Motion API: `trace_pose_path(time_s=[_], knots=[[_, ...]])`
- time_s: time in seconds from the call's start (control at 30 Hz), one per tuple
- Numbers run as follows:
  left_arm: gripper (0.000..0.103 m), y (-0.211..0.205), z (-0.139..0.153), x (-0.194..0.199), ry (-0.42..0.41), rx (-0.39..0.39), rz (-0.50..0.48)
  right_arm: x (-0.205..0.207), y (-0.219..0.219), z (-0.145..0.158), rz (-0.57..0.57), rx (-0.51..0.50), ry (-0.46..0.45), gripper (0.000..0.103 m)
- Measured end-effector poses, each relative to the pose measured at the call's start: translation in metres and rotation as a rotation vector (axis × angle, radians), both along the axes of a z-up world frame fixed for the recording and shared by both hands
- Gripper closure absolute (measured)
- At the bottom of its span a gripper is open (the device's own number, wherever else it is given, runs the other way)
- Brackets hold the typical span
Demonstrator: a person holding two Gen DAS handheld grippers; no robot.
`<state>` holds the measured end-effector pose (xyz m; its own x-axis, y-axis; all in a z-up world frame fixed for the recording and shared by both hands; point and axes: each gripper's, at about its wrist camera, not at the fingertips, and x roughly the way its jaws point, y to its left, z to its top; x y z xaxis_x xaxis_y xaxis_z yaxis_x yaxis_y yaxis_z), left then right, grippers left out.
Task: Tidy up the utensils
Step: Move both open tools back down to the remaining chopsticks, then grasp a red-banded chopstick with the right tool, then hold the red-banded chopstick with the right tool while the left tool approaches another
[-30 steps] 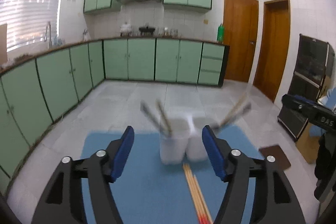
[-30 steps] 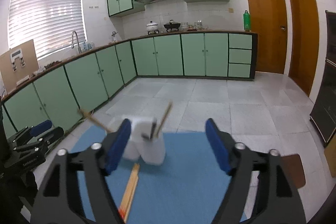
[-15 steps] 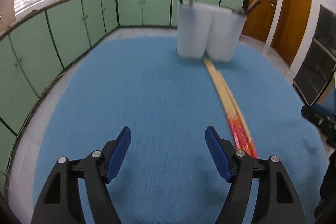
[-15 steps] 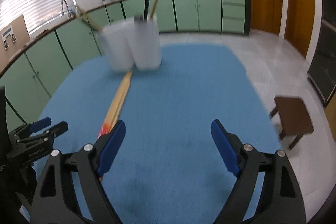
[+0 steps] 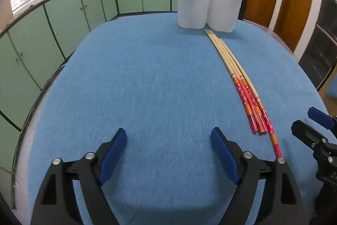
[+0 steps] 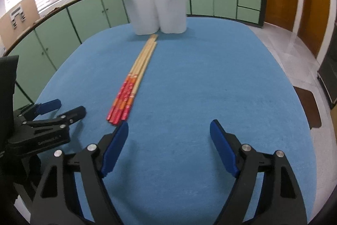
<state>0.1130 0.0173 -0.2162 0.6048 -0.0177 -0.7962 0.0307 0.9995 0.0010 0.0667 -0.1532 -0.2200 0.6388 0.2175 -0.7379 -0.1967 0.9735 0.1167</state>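
The chopsticks (image 6: 131,83) lie bundled on the blue tabletop (image 6: 200,88), long axis running from the white utensil holder (image 6: 157,11) toward the grippers, red ends nearest. The right gripper (image 6: 168,140) is nearer; the red ends lie just ahead of its left finger. Its jaws are closing, nothing between them. The left gripper (image 5: 168,147) is opening, empty, with the bundle off to its right. Both tilt downward.

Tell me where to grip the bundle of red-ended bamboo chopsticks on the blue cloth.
Grip the bundle of red-ended bamboo chopsticks across its width at the red section, coming straight down. It lies flat on the blue cloth, so only the long sides offer purchase. The right gripper, empty and closing, looks nearest.
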Motion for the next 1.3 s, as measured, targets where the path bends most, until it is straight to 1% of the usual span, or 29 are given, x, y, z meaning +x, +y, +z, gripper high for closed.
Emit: trace_pose_path(time_s=[0.17,0.23,0.3,0.47,0.53,0.57,0.6,0.63,0.83,0.93,1.2,1.3], knots=[[0.021,0.012,0.002,-0.004,-0.005,-0.006,0.032,0.0,0.012,-0.002,0.069,0.016,0.033,0.041],[0.021,0.014,0.001,-0.004,-0.007,-0.014,0.04,0.001,0.017,-0.001,0.093,0.02,0.044,0.048],[0.021,0.015,0.001,-0.003,-0.007,-0.015,0.041,0.001,0.02,-0.001,0.109,0.028,0.052,0.05],[0.021,0.015,0.001,-0.004,-0.006,-0.003,0.039,0.0,0.032,-0.001,0.135,-0.012,0.054,0.067],[0.021,0.016,0.001,-0.004,-0.006,-0.005,0.038,0.0,0.034,-0.001,0.146,-0.01,0.057,0.081],[0.021,0.015,0.001,-0.004,-0.006,-0.005,0.038,0.0,0.035,-0.001,0.151,-0.012,0.057,0.084],[0.021,0.015,0.001,-0.004,-0.006,-0.003,0.038,0.0,0.036,0.0,0.161,-0.011,0.058,0.093],[0.021,0.015,0.001,-0.004,-0.006,-0.002,0.038,0.0,0.037,-0.001,0.168,-0.009,0.061,0.095],[0.021,0.012,0.0,-0.002,-0.006,0.001,0.036,0.001,0.032,0.0,0.142,-0.011,0.058,0.096],[0.021,0.011,0.001,-0.003,-0.006,0.001,0.03,0.002,0.019,0.0,0.091,-0.013,0.057,0.097],[0.021,-0.007,0.003,-0.005,-0.015,-0.039,-0.024,0.012,-0.025,-0.003,-0.064,-0.002,0.054,0.098],[0.021,-0.015,0.005,-0.006,-0.021,-0.068,-0.056,0.016,-0.033,-0.004,-0.079,0.012,0.055,0.098]])
